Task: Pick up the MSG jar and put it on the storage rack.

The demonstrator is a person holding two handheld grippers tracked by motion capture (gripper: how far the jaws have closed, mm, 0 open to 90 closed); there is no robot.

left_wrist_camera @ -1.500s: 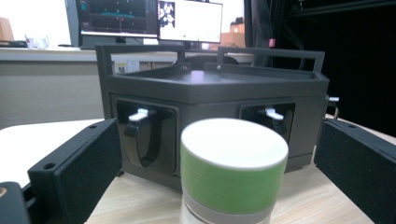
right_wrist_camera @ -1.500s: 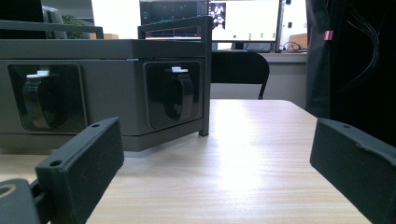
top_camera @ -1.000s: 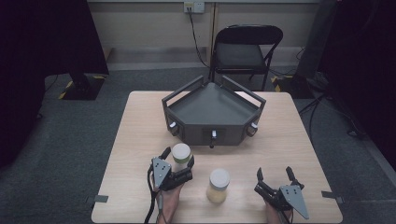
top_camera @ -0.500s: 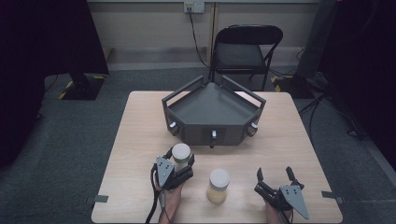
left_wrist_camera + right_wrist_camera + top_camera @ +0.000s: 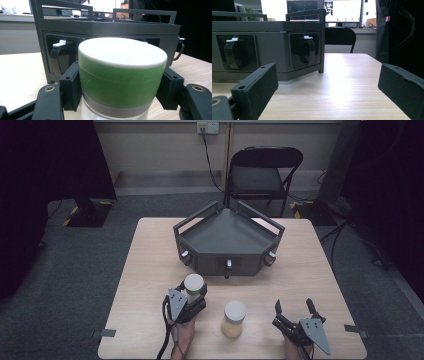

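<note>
Down at the near edge of the table (image 5: 150, 270), the left gripper (image 5: 192, 296) has just been closing, and its jaws are now clamped on the green-banded jar (image 5: 194, 285), one black pad pressed to each side of the jar in the left gripper view (white lid on top, green band under it, clear glass below). The jar (image 5: 122, 75) stands upright on the wood, just in front of the dark tray's left corner. Over to the right, the right gripper (image 5: 295, 312) sits low near the table's near right corner with its jaws spread wide and only bare tabletop between them. Between the two grippers stands a second jar (image 5: 233, 318), white-lidded with pale yellow contents, upright and apart from both. Farther back, the dark grey tray (image 5: 227, 237) sits mid-table, latches on its front faces. Beyond the table, a black folding chair (image 5: 262, 175) faces in.
</note>
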